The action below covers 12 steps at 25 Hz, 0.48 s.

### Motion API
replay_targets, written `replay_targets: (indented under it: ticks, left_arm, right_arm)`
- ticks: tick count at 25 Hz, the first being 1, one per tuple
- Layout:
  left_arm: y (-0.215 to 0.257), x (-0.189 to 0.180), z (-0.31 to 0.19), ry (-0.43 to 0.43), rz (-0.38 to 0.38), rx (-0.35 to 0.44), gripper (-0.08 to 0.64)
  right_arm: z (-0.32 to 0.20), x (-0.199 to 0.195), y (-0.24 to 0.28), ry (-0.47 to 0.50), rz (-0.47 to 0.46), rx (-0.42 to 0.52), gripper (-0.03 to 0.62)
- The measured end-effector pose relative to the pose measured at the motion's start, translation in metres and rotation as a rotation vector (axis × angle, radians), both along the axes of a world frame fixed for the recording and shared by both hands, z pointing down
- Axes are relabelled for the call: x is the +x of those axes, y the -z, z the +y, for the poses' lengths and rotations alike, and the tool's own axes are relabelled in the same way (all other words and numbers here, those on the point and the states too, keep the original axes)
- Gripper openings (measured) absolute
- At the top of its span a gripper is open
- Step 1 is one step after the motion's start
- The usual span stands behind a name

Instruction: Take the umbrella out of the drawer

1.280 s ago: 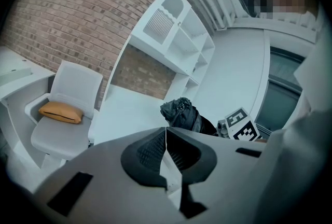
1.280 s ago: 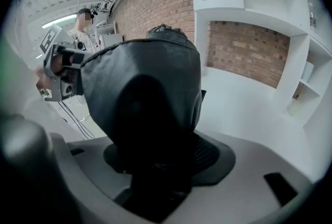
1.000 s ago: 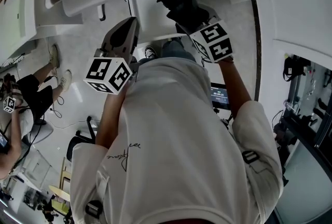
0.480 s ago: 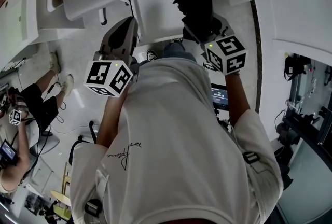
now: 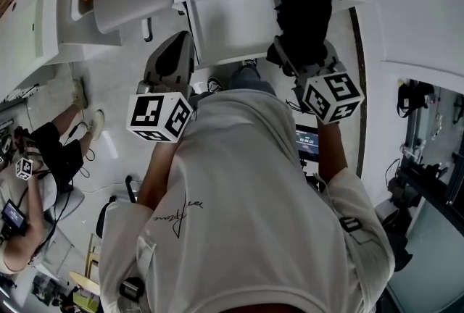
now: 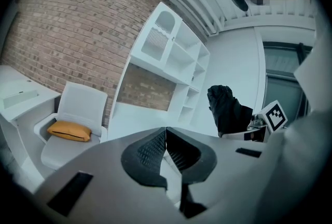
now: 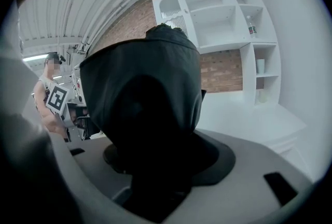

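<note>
umbrella (image 5: 304,9): black, folded, fabric bunched; top of frame, right of centre, clamped in the right gripper (image 7: 155,158)
drawer (image 5: 230,23): white, pulled open, top centre

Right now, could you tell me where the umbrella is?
The black umbrella is clamped in the right gripper, upper right in the head view, beside the white drawer.

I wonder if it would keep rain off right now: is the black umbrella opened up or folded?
Folded. The umbrella is a bunched black bundle clamped in the right gripper, with no canopy spread out.
</note>
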<state>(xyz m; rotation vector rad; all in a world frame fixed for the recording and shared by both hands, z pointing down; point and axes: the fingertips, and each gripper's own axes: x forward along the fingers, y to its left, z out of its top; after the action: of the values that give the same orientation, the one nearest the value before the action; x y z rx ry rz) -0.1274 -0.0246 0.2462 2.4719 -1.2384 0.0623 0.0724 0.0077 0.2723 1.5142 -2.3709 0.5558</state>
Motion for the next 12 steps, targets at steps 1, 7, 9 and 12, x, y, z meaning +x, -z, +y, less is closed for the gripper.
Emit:
replay_targets:
  ticks: [1, 7, 9, 12]
  left_arm:
    - [0.001, 0.0, 0.001, -0.001, 0.002, 0.002, 0.016]
    - [0.005, 0.001, 0.009, -0.014, 0.008, 0.016, 0.017]
    - [0.007, 0.003, 0.013, -0.018, 0.011, 0.018, 0.017]
    - [0.009, 0.006, 0.017, -0.019, 0.023, 0.014, 0.017]
  right_arm:
    - [0.002, 0.001, 0.004, -0.007, -0.006, 0.011, 0.247]
    - [0.016, 0.009, 0.026, -0.039, -0.039, 0.072, 0.247]
    - [0.021, 0.014, 0.029, -0.046, -0.033, 0.079, 0.246]
    - [0.027, 0.018, 0.03, -0.048, -0.017, 0.082, 0.245]
